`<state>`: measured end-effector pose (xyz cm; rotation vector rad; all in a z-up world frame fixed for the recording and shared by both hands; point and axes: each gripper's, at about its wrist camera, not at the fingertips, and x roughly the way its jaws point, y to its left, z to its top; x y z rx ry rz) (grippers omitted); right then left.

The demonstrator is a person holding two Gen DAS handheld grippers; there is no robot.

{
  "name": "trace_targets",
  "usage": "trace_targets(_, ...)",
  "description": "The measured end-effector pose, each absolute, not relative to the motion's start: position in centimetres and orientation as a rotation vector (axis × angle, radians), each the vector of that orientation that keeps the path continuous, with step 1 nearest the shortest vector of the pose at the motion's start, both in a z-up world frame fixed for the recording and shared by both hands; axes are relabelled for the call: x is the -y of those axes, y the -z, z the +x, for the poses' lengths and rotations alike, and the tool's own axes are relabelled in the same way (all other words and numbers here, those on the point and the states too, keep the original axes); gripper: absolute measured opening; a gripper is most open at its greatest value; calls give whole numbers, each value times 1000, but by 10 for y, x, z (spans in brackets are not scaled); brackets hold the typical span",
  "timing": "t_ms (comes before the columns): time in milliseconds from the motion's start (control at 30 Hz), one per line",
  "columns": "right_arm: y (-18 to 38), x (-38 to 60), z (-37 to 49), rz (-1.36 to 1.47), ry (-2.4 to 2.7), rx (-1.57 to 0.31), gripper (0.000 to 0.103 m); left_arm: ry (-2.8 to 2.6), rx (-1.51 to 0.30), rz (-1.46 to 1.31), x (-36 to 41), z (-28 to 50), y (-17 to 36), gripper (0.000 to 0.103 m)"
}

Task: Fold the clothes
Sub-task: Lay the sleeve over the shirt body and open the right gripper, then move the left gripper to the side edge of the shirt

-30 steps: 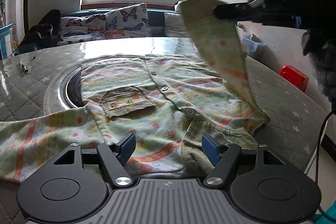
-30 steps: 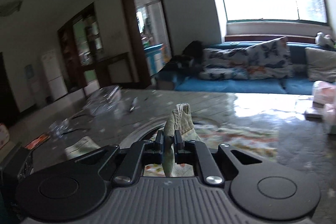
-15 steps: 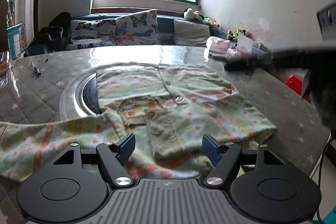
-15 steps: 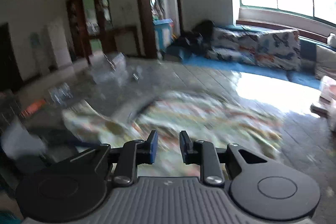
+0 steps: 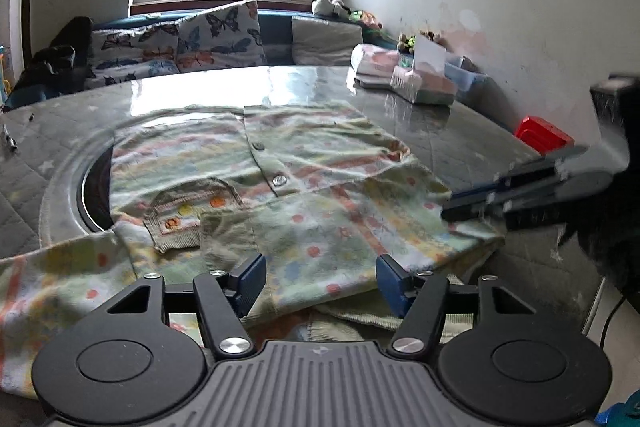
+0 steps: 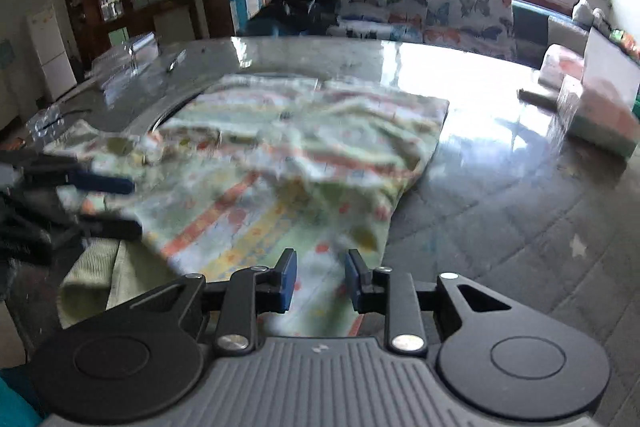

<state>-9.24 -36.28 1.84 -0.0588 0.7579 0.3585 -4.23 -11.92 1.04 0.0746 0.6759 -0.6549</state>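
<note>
The patterned shirt lies face-up across the middle of the bench, buttons showing, with one sleeve laid over its lower front, which I read as the first fold made to narrow the body. My right tool hangs low in its frame over that sleeve, jaws opening with nothing pinched, so the cloth rests free. My left tool sits spread at the bottom centre above the near hem, jaws closing but clear of the fabric, probably lining up the next grab.
</note>
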Motion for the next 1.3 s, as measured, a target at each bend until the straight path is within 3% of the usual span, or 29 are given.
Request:
trace_targets(67, -24, 362, -86, -58, -360, -726, 35, 652, -689, 75, 119, -41, -7, 63)
trace_targets(467, -6, 367, -44, -20, -323, -735, 33, 642, -708, 58, 115, -38, -3, 63)
trace_targets(900, -9, 345, -99, -150, -391, -730, 54, 563, -693, 27, 94, -45, -5, 63)
trace_targets(1300, -17, 300, -96, -210, -497, -666, 55, 430, -642, -13, 61, -53, -18, 63)
